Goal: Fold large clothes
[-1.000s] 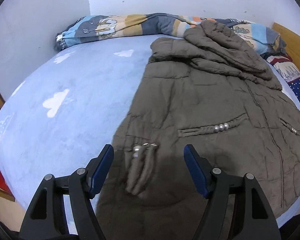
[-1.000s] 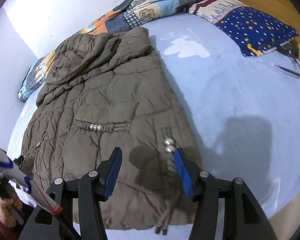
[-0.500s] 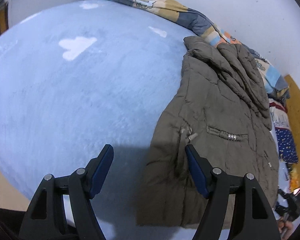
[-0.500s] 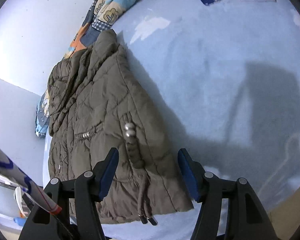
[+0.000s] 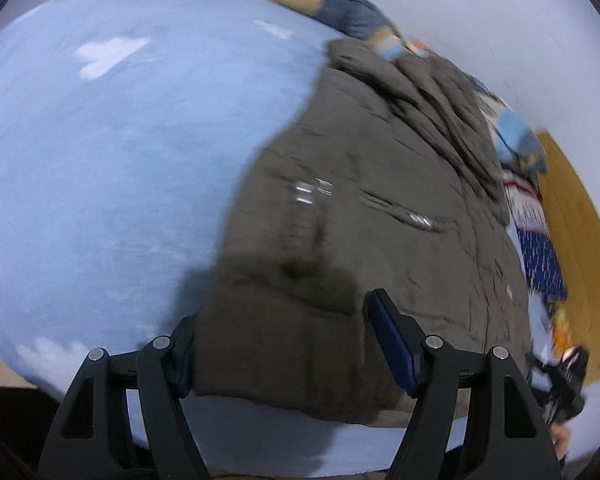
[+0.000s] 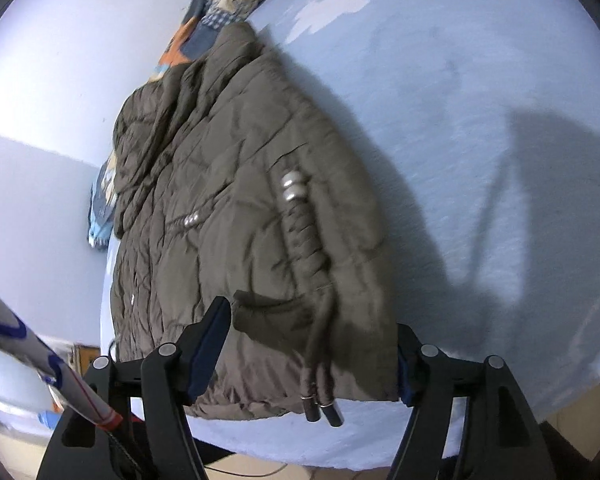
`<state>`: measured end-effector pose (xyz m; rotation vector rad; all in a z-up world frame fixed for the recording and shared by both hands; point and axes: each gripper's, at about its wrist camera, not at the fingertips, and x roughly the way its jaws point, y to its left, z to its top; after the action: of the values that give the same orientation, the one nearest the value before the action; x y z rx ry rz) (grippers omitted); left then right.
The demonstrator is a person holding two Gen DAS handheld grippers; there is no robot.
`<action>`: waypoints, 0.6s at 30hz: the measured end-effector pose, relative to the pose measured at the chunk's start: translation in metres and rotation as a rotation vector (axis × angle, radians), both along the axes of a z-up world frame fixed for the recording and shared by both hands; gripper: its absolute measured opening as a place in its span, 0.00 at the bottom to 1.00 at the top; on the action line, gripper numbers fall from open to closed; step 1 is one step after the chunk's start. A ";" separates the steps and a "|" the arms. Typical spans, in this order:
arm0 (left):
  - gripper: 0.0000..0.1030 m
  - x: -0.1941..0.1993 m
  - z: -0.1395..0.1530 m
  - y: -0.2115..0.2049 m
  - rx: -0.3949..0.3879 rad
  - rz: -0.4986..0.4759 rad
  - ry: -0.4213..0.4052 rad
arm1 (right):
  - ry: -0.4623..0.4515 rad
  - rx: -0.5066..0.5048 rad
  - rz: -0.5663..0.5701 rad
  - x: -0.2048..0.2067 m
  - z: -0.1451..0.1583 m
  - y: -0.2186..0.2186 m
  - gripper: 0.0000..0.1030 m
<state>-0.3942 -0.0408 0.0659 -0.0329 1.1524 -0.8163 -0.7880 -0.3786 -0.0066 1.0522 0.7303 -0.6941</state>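
Blue bed sheet (image 5: pixel 100 184), brown puffer jacket (image 6: pixel 228 184) hem between both open grippers

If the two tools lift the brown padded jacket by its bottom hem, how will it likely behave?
The jacket will likely sag between grips: its quilted fabric is soft and creased. Its puffy padding suggests it is bulky but light. The drawstring cords at the hem will probably dangle and swing.

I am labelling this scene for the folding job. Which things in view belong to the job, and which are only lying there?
Belongs to the job:
- brown padded jacket
- left gripper
- right gripper, jaws opening
- blue bed cover, the work surface

Only lying there:
- patterned quilt
- starry pillow
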 end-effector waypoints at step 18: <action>0.38 -0.028 0.007 -0.030 0.179 -0.053 -0.372 | 0.051 -0.097 0.026 0.012 -0.001 0.001 0.29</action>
<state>-0.4217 -0.0704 0.0727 0.2880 0.8713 -0.7261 -0.7762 -0.3778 -0.0075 0.9382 0.7461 -0.7290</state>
